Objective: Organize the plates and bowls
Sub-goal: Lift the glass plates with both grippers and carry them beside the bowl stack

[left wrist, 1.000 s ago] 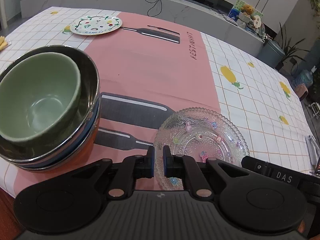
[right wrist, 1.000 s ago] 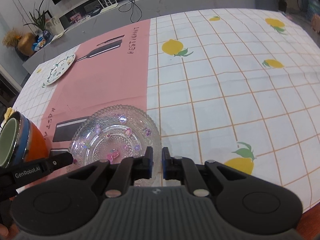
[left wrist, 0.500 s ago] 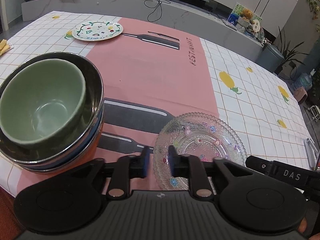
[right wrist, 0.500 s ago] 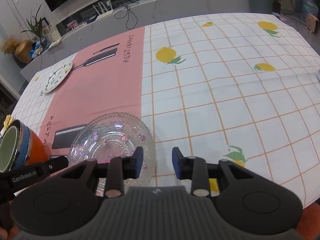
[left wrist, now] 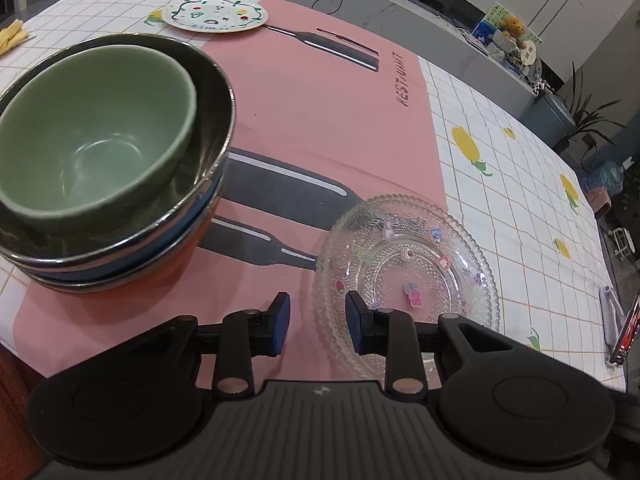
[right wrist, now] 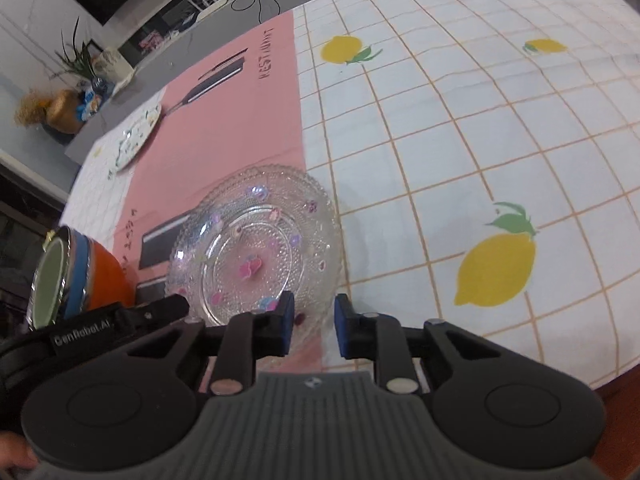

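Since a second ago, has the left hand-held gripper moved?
Yes. Its fingers have spread open from shut, now straddling the glass plate rim.

Clear beaded glass in the plate (left wrist: 404, 268), glossy glaze on the green bowl (left wrist: 92, 140), polished metal rim on the steel bowl (left wrist: 216, 92) beneath, smooth matt print on the cloth (left wrist: 320, 120), matt black plastic with ribbed grey on the left gripper (left wrist: 316, 320)
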Action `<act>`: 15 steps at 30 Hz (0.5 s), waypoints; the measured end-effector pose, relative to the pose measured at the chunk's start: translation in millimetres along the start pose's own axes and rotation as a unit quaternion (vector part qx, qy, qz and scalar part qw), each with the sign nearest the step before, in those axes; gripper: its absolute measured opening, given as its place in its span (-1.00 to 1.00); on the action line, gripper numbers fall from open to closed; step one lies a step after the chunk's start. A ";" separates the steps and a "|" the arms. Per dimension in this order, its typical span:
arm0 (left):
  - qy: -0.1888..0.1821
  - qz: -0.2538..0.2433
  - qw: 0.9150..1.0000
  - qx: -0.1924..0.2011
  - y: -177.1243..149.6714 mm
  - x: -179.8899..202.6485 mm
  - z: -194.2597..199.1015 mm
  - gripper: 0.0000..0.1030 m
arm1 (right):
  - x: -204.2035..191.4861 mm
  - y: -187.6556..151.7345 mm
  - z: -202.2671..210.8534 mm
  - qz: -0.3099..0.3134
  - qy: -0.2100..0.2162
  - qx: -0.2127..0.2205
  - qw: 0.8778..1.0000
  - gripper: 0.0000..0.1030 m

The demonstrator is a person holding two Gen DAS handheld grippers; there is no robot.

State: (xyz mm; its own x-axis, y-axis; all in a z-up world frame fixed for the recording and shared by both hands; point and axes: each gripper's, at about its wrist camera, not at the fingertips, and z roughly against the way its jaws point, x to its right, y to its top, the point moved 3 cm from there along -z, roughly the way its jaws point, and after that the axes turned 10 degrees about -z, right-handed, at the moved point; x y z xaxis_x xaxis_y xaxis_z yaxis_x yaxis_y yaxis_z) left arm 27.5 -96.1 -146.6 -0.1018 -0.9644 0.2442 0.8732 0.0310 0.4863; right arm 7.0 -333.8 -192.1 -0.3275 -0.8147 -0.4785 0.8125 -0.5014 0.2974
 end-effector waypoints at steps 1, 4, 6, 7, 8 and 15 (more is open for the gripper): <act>-0.001 0.002 1.000 0.001 0.6 -0.7 0.5 -0.35 | -3.4 -1.5 0.7 0.012 -0.004 0.000 1.000 -0.57; -0.001 0.002 1.000 0.008 1.5 -1.4 3.0 -0.37 | -3.8 0.8 3.4 0.012 -0.008 0.005 1.000 -0.54; -0.004 0.004 1.000 0.013 2.6 -1.2 4.9 -0.41 | 2.1 9.7 6.1 -0.001 -0.012 0.021 1.000 -0.54; -0.006 0.003 1.000 0.016 3.2 -0.8 5.7 -0.43 | 5.0 15.5 6.7 -0.009 -0.013 0.027 1.000 -0.55; -0.006 0.003 1.000 0.018 4.0 -0.2 6.2 -0.43 | 7.4 20.7 7.7 -0.016 -0.012 0.033 0.999 -0.57; -0.007 -0.001 1.000 0.010 4.1 2.3 2.3 -0.45 | 10.4 26.8 6.9 -0.024 -0.003 0.040 0.999 -1.00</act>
State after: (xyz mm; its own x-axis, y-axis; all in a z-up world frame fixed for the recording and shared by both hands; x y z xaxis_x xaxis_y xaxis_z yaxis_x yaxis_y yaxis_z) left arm 29.7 -97.6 -142.1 -0.1113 -0.9606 0.2547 0.8628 0.0337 0.5044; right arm 22.1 -357.8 -183.4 -0.3671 -0.7910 -0.4894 0.7548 -0.5608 0.3403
